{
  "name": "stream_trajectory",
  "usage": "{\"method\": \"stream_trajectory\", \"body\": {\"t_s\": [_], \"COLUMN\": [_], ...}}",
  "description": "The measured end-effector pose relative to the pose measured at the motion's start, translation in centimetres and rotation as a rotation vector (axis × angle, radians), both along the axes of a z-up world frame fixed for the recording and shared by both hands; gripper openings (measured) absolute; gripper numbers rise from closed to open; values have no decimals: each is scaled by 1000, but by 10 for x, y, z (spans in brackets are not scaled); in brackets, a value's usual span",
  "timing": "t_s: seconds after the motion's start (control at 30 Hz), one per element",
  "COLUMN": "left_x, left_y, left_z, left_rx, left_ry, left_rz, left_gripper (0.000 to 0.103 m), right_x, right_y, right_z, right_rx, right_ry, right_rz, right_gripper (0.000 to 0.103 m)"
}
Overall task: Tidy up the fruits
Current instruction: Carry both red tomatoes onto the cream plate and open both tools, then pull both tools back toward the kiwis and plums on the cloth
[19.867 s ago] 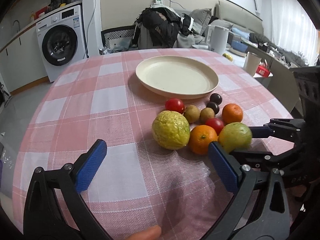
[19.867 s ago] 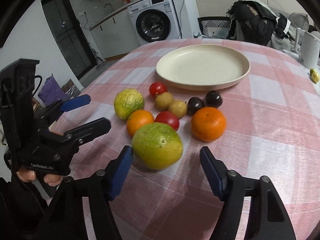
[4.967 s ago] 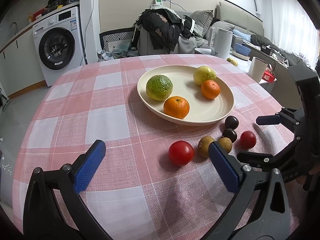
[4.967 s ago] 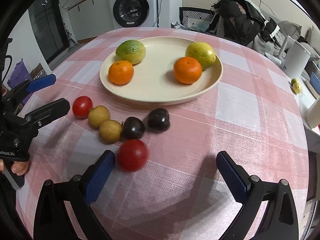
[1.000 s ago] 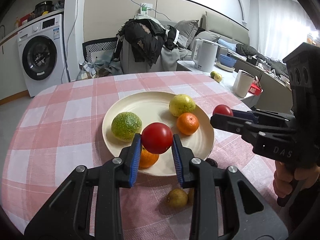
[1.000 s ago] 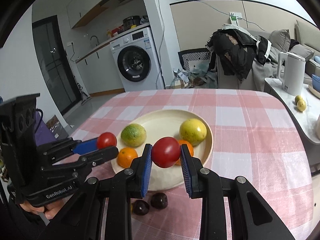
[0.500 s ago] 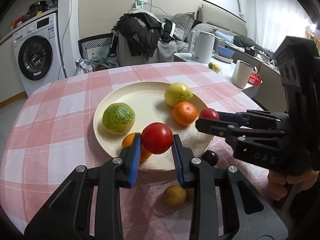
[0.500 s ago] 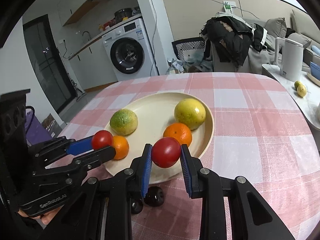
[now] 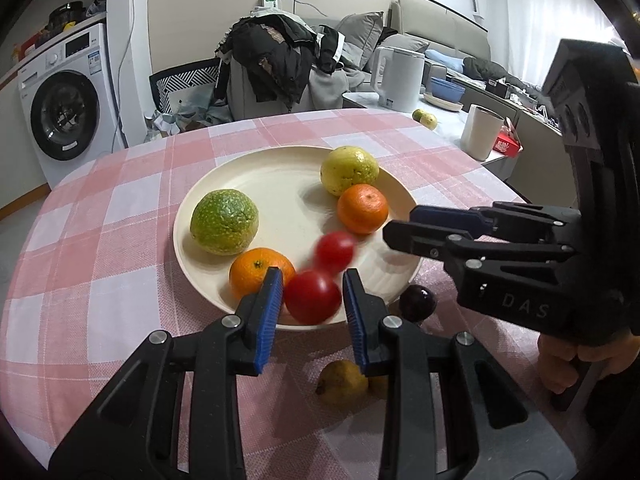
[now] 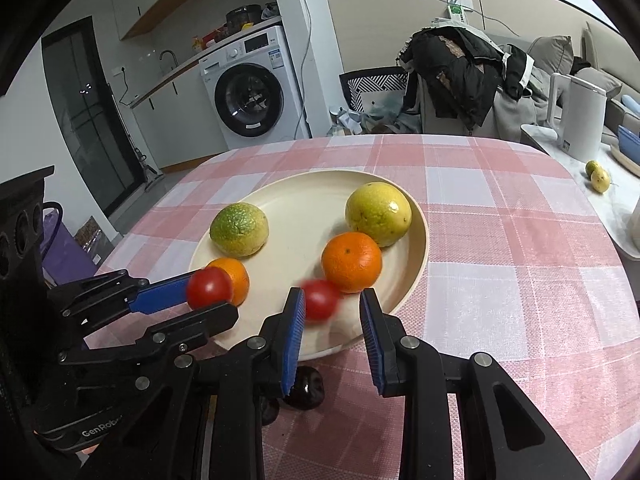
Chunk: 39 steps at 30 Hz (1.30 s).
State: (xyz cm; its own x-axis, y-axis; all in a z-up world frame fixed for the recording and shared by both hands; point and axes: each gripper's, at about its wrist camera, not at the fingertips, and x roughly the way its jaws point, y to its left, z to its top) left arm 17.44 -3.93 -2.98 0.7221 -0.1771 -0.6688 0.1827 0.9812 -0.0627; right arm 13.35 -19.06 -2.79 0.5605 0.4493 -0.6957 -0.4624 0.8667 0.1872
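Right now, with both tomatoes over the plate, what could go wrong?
1. The loose tomato between the opening jaws of the right tool is blurred, close to the near rim of the plate; it may roll off onto the tablecloth.
2. The left tool grips the held tomato just over that rim, beside an orange; released there, it might bounce out toward the dark fruit.

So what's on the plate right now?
On the plate: a green citrus, a yellow one, two oranges, and a blurred red tomato dropping from the opening right hand-held gripper. The gripper fingers hide the near rim.
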Motion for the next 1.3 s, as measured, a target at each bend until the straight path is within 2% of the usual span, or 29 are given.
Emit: {"method": "stream_trajectory", "body": {"t_s": [0.1, 0.17, 0.23, 0.3, 0.37, 0.47, 0.53, 0.67, 1.0, 1.3], "left_x": [-1, -3, -9, -16, -25, -38, -46, -63, -77, -66], "left_y": [-1, -1, 1, 5, 9, 14, 19, 27, 27, 21], "left_z": [1, 3, 6, 10, 14, 20, 23, 30, 31, 9], "left_rx": [9, 1, -2, 0, -2, 5, 11, -1, 16, 46], "left_ry": [4, -1, -13, -30, -49, -60, -67, -86, -75, 7], "left_rz": [-1, -4, 2, 27, 49, 71, 94, 125, 120, 93], "left_gripper": [28, 31, 42, 71, 83, 83, 86, 102, 102, 102], "right_x": [-2, -5, -8, -10, -14, -19, -21, -31, -44, -42], "right_y": [-2, -4, -5, -7, -12, -19, -22, -25, -28, -24], "right_z": [2, 3, 5, 7, 10, 15, 19, 26, 21, 7], "right_rx": [-4, -6, -27, -39, -34, -22, -30, -65, -129, -170], "right_ry": [-19, -29, -43, -47, -43, -32, -34, -52, -9, 40], "right_rz": [-17, -21, -30, -27, -30, -38, -53, -51, -2, 34], "right_gripper": [39, 48, 53, 66, 90, 103, 103, 103, 103, 103]}}
